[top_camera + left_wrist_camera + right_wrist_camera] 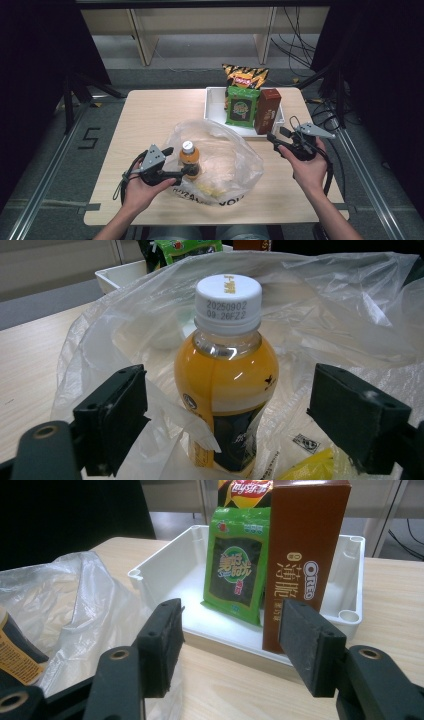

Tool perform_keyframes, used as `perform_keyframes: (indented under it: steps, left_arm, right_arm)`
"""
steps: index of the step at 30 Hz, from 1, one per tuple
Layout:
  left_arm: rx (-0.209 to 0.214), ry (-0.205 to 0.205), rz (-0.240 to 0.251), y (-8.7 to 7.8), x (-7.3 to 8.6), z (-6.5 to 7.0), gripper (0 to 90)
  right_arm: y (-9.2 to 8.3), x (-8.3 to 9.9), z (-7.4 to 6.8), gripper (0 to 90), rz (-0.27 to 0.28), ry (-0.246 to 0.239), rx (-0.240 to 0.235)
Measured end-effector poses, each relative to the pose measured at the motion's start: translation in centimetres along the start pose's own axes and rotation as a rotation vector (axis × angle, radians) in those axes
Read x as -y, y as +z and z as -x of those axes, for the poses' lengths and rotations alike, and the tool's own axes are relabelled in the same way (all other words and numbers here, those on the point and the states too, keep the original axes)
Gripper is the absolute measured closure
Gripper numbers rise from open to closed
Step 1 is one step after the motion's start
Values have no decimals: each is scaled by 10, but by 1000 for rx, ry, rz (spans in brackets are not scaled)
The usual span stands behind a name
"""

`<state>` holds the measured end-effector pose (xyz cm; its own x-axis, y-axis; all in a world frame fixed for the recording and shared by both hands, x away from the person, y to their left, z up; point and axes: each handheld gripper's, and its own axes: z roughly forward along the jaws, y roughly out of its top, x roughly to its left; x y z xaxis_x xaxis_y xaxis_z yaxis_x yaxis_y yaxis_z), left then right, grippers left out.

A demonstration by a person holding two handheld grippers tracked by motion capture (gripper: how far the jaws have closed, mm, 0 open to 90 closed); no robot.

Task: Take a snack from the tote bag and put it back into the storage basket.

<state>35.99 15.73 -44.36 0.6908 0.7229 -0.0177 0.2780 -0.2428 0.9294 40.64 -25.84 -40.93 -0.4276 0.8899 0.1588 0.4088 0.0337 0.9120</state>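
The packing looks partway through: an orange drink bottle [189, 159] stands inside the clear plastic bag [235, 160] on the table [145, 115], and more snacks wait in the white tray [212, 102]. The left gripper [186, 162] sits at the bag's mouth with its jaws spread either side of the bottle, not pressing on it; a fold of bag film lies by one jaw. The bottle is upright, long axis vertical, white cap [228, 299] pointing up. The right gripper [274, 140] hovers near the tray's front edge, jaws wide apart and holding nothing, aimed at the brown biscuit box [302, 555] that stands on end beside the green seaweed packet [235, 572]. I judge the next move is to close on that box across its narrow sides, lift it clear of the tray rim, and carry it to the bag's opening.
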Motion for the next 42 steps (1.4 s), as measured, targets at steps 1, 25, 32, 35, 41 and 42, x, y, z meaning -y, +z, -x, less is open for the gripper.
perform_keyframes:
  steps: [1,25,32,35,41,42]
  left_arm:
    - [2,0,-5,1,1,0,150]
    - [20,-7,-54,40,7,-3,150]
    - [17,-3,-38,42,7,-3,201]
    - [19,2,-32,42,7,-2,223]
    - [24,3,-20,41,8,-4,286]
    - [23,1,-23,41,8,-4,291]
  right_arm:
    - [1,0,2,434,6,-16,-8]
    - [0,8,4,423,-49,-20,-16]
    - [-1,11,7,423,-59,-22,-7]
    - [-2,12,5,423,-68,14,-9]
    - [2,13,7,423,-56,-9,10]
    - [2,13,6,423,-53,-3,-2]
